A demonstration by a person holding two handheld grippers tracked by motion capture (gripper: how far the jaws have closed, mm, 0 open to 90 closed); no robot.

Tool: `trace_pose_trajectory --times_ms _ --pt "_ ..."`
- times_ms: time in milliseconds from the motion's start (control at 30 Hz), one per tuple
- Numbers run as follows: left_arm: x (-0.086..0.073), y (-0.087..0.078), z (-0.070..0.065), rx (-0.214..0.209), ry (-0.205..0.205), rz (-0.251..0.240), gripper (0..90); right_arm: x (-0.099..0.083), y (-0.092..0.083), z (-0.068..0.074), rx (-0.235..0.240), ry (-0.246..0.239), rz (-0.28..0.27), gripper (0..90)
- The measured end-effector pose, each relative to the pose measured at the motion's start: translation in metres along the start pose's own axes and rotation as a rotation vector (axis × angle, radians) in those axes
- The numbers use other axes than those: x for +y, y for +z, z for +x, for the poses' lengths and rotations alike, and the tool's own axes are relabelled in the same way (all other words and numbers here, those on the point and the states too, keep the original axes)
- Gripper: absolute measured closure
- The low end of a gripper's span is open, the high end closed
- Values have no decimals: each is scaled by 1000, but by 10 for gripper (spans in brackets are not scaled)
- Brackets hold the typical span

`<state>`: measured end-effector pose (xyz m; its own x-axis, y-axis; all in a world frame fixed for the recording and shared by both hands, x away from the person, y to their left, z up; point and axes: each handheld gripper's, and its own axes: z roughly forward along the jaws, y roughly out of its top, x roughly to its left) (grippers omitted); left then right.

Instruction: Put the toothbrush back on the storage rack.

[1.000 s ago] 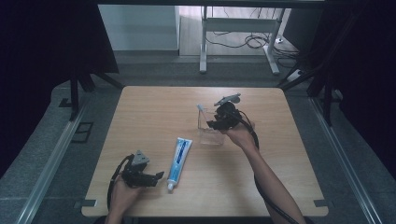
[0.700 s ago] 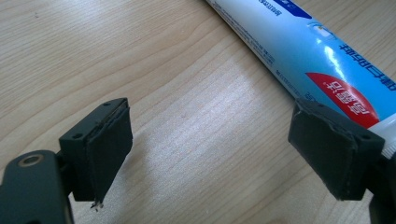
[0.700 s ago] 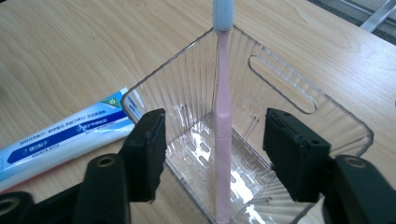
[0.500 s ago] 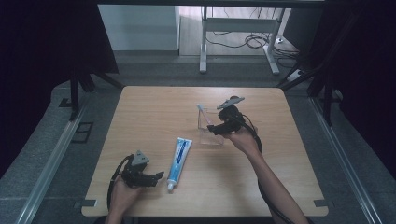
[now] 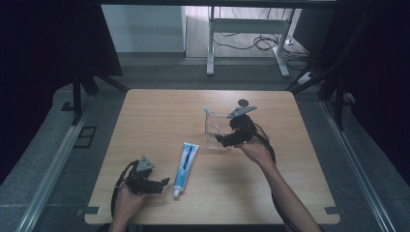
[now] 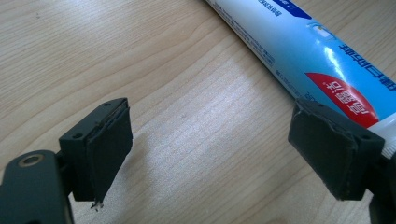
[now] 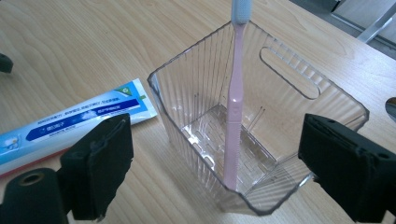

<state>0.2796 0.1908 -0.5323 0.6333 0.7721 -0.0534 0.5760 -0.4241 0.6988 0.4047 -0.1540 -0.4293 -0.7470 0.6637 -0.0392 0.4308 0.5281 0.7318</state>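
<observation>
On the wooden worktop a clear plastic container stands with a pink toothbrush leaning inside it. The right tongs sit just beside its near edge, their jaws having just been opening, with nothing between them. A blue toothpaste tube lies flat just beside the left tongs, which rest low near the front edge.

Dim, cool light falls from above on the wooden counter in the high view, with black surrounds at both sides and a brighter floor beyond. The frame is soft and grainy. In the left gripper view, a white glare streak runs along the toothpaste tube, and pale sheen marks the wood. The right gripper view is sharp; the clear plastic bin catches faint reflections, with soft shadows beneath.
</observation>
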Motion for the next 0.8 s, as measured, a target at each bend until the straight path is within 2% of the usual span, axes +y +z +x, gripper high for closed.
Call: trace_pose_trajectory --times_ms 300,800 --pt "0 0 0 -11 -14 -8 137 -14 -12 1 -5 -2 -9 26" --pt "1 1 -1 -19 -17 -9 137 -42 -30 2 -7 -3 -14 26"
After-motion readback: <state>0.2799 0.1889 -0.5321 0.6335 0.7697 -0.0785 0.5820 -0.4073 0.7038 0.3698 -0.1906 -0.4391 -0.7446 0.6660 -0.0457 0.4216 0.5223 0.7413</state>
